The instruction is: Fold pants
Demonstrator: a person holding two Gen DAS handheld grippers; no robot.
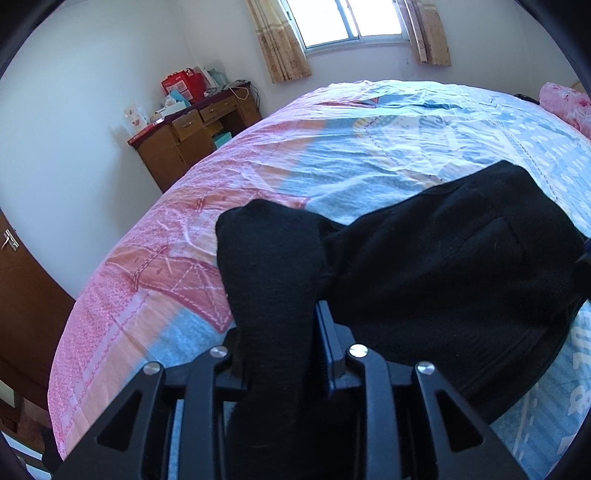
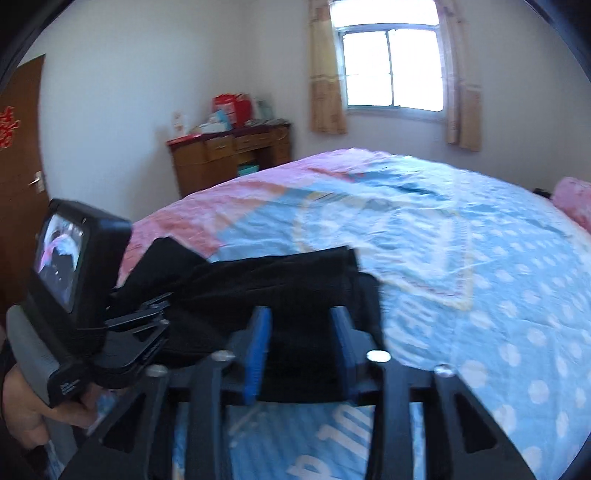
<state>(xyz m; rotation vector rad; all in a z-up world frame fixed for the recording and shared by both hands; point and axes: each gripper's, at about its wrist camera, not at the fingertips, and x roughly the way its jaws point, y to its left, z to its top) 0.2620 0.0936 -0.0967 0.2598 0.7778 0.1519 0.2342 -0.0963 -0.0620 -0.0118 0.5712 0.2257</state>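
Black pants [image 1: 443, 258] lie bunched on the pink and blue quilt [image 1: 369, 147]. In the left wrist view a thick fold of the black cloth stands up between the fingers of my left gripper [image 1: 280, 325], which is shut on it. In the right wrist view the pants [image 2: 277, 280] stretch across the bed's near edge, and my right gripper [image 2: 301, 332] has black cloth filling the gap between its blue pads [image 2: 256, 350], which press on it. The left gripper [image 2: 159, 310] shows at the left of that view, held by a hand [image 2: 22, 406] and clamped on the pants' left end.
A wooden desk [image 1: 192, 136] piled with boxes stands against the far wall left of the bed. A curtained window [image 1: 351, 22] is behind the bed. A brown door [image 2: 18, 166] is on the left. A pink pillow [image 1: 569, 103] lies at the bed's far right.
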